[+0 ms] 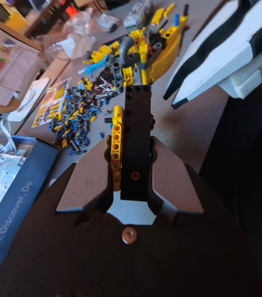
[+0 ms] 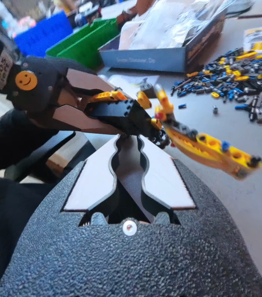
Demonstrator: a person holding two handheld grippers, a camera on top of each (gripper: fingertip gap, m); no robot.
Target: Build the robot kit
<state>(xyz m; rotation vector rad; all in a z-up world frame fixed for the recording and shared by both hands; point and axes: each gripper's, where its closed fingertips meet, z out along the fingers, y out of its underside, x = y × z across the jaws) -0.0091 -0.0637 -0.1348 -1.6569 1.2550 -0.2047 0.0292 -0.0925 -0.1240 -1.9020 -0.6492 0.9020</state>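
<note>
Between left hand-held gripper (image 1: 130, 151) fingers: black block (image 1: 136, 144).

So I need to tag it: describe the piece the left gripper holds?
Above the grey table, the left gripper clamps a long black brick block. A yellow holed beam runs along its side, unlike the loose brick pile beyond.

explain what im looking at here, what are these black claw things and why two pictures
They are two hand-held tongs, one in each of a person's hands, each with a camera looking along its fingers; hence two pictures. In the left view, the left tongs are shut on a black and yellow brick model, whose far end carries a curved yellow panel. The right view shows that grip from the side; the right tongs stand slightly apart with nothing between them. On the table lie a pile of small loose parts, a booklet and a blue box.
</note>
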